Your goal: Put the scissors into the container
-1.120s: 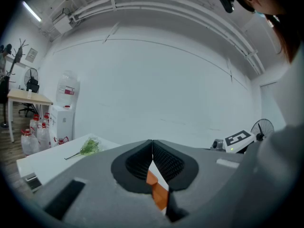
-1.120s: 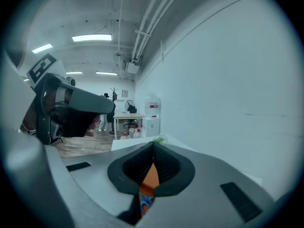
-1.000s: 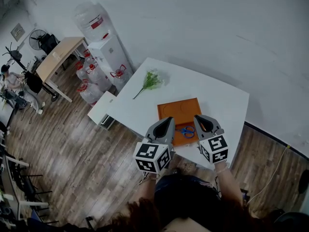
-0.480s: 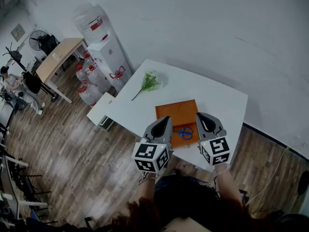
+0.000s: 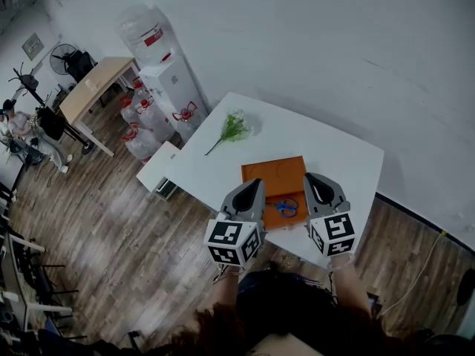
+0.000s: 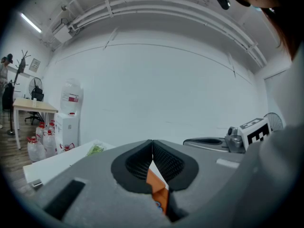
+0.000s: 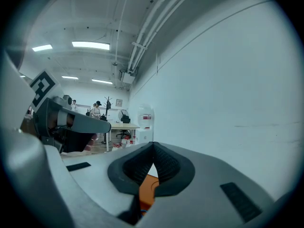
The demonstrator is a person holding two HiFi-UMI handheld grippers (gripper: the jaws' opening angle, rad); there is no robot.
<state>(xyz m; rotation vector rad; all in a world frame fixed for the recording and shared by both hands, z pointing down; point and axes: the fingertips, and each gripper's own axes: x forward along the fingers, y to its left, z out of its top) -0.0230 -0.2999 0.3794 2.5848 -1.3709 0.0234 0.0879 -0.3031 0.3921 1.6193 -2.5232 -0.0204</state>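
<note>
Blue-handled scissors (image 5: 285, 207) lie in the near part of the orange tray container (image 5: 276, 175) on the white table (image 5: 326, 154). My left gripper (image 5: 256, 185) hovers at the tray's near left edge, jaws shut with nothing between them. To the scissors' right, my right gripper (image 5: 311, 180) is held over the tray's near right corner, also shut and empty. Through the left gripper view only a sliver of the orange tray (image 6: 158, 189) shows between the jaws. The right gripper view likewise shows a bit of the tray (image 7: 147, 188).
A green plant sprig (image 5: 231, 127) lies at the table's far left. Beside the table stand a water dispenser (image 5: 172, 80), several water jugs (image 5: 141, 121) and a low white box (image 5: 154, 166). A wooden desk (image 5: 93, 86) and a person (image 5: 15, 124) are farther left.
Both grippers stay over the tray's near edge, still shut. The view has shifted slightly, and the scissors remain in the tray.
</note>
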